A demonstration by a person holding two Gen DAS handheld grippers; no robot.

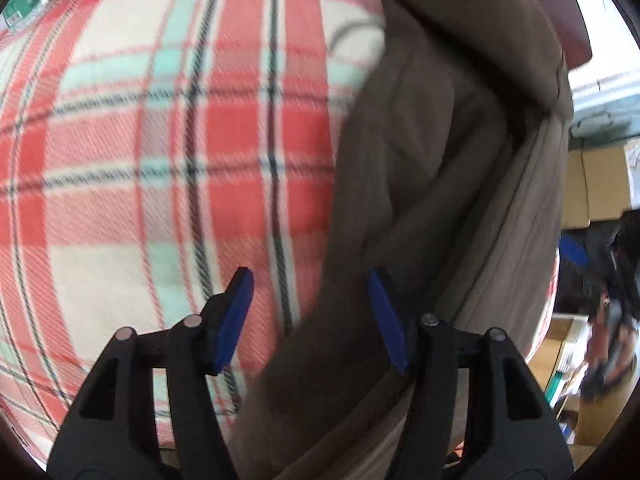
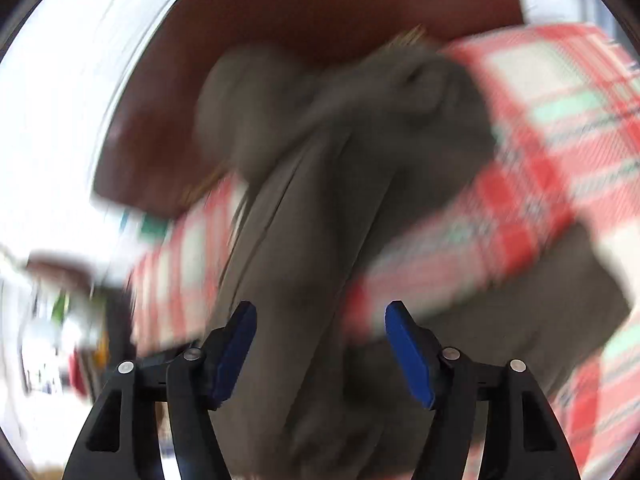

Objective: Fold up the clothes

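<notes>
Brown garment (image 1: 420, 184) seemingly btwn spread jaws.

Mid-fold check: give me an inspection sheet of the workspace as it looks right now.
Surface: red, white and mint plaid blanket as the work surface.
Job's things: grey-brown fabric garment, bunched lengthwise, not folded flat.
Clutter: nothing seen on the blanket.
Grippers: left gripper open over the garment's edge; right gripper open above the garment; right view is blurred.
Cables: nothing seen.
Surroundings: brown cardboard boxes to the side.
</notes>
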